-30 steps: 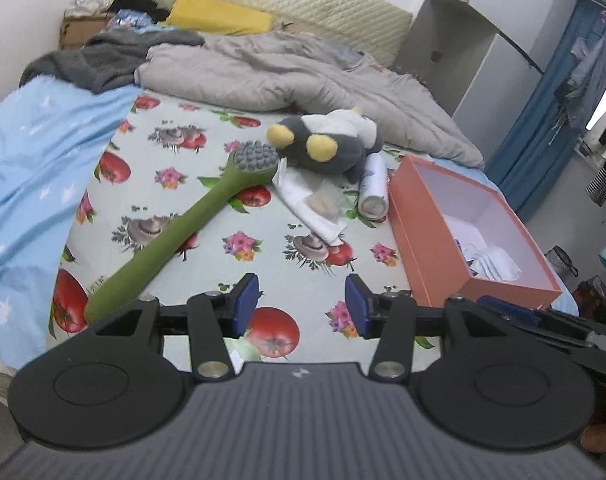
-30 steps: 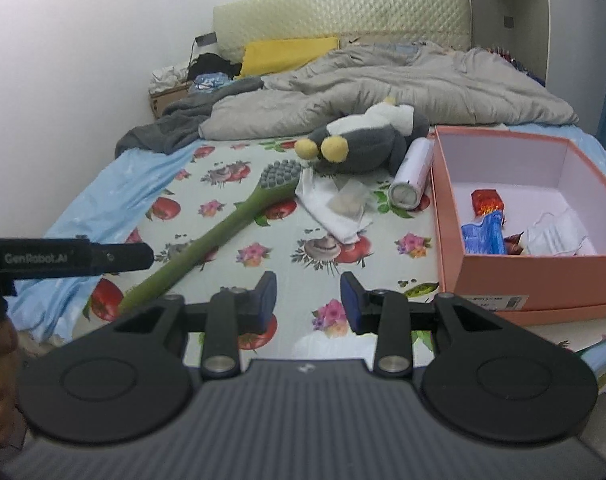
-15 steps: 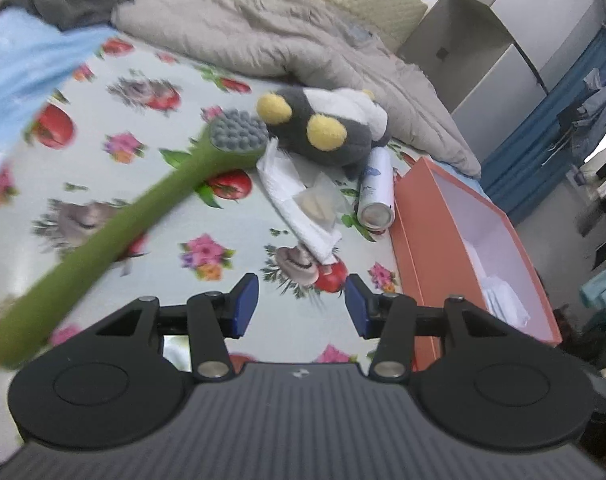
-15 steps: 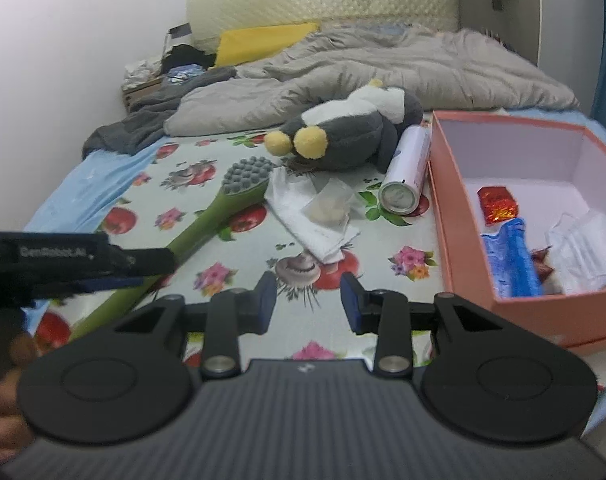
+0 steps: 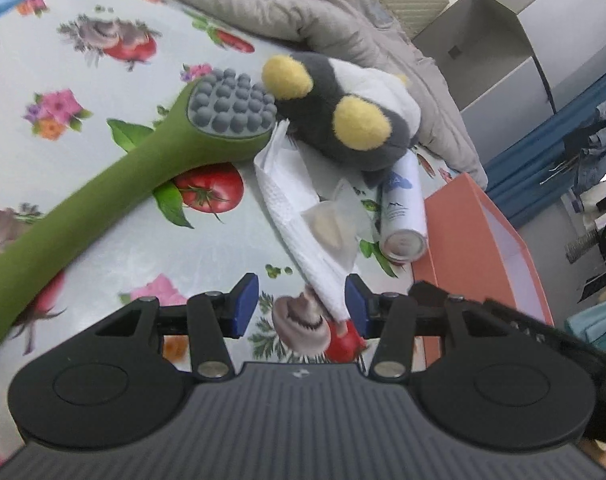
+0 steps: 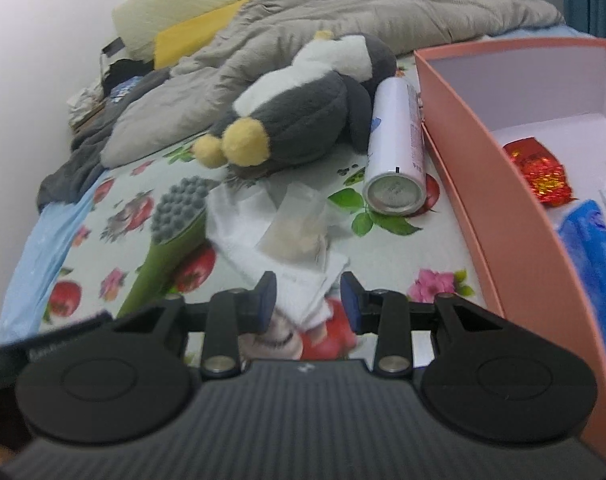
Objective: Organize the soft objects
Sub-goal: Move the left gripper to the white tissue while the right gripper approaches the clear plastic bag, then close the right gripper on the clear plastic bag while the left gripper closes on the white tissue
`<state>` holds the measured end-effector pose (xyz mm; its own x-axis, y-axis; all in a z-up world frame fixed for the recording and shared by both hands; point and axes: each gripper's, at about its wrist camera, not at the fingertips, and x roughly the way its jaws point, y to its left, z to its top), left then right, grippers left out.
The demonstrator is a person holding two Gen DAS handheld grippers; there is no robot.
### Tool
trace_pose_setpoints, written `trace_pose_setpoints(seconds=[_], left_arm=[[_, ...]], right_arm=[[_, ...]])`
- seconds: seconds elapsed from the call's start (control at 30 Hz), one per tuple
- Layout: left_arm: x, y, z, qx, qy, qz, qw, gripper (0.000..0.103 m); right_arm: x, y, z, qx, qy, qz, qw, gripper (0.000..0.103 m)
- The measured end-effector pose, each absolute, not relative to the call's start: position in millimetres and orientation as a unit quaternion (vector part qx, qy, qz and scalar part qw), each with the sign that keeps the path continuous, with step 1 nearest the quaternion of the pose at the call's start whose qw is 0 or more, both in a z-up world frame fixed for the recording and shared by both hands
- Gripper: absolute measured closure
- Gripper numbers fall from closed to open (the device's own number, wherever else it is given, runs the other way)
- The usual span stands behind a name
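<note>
While both the left gripper point(image 5: 301, 306) and right gripper point(image 6: 307, 300) hang spread apart over the near end of the folded white cloth point(image 5: 299, 216) on the bed — beside the plush penguin point(image 6: 303, 116) — a pinch may drag along the loose packet point(image 6: 299, 224) lying on it.

A white spray can point(image 6: 396, 148) lies on the fruit-print bedsheet point(image 5: 63, 128), just beside the orange box's wall. Left of the can lies a green massage hammer point(image 5: 151, 164) with a grey studded head. Behind the can, a grey quilt point(image 6: 343, 8) is heaped, with a yellow pillow point(image 6: 199, 36) beyond.
</note>
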<state>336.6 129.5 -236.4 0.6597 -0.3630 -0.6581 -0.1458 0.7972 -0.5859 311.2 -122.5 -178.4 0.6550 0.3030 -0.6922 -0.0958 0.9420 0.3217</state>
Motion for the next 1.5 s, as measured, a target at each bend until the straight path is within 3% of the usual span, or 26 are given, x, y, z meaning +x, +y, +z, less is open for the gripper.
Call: trace_pose_setpoints(seconds=[0.1,0.23,0.4,0.57,0.73,0.87,0.97,1.07,1.3,1.5], left_arm=[[352.5,128.2,-253.1,-0.321,0.412,-0.075,0.850,0.051],[365.2,124.4,-269.8,-0.329,0.415,-0.082,0.844,0.051],[375.9,124.6,-278.1,-0.325,0.400,-0.082,0.853,0.052],[385.0,134.1,-284.6,-0.345,0.399,-0.074,0.847,0.077],[384.4,135.4,-286.6,-0.342,0.398,-0.079,0.848,0.081],[383.0,136.1,-286.5,-0.343,0.398,-0.079,0.847,0.081],[382.0,135.5,-285.7,-0.342,0.398,-0.078,0.848,0.081],[380.2,134.7,-284.3,-0.338,0.398,-0.074,0.849,0.081],[378.7,139.2,-285.3,-0.357,0.397,-0.063,0.843,0.081],[382.9,139.3,-289.2,-0.389,0.407,-0.070,0.823,0.080]], right_arm=[[335.2,-119.1,-191.2,0.134,0.409,0.105,0.896,0.065],[361.2,-115.6,-210.3,0.161,0.430,0.098,0.883,0.052],[383.9,-113.8,-228.1,0.190,0.438,0.086,0.874,0.052],[405.5,-109.8,-239.2,0.211,0.436,0.079,0.871,0.052],[417.0,-105.8,-242.9,0.222,0.413,0.082,0.879,0.051],[422.7,-107.1,-250.2,0.234,0.420,0.088,0.873,0.052],[423.4,-102.6,-248.1,0.210,0.424,0.095,0.876,0.071],[423.5,-102.0,-246.2,0.207,0.429,0.104,0.873,0.078],[411.6,-105.9,-225.9,0.166,0.406,0.092,0.894,0.079],[390.2,-98.5,-213.3,0.042,0.391,0.060,0.918,0.079]])
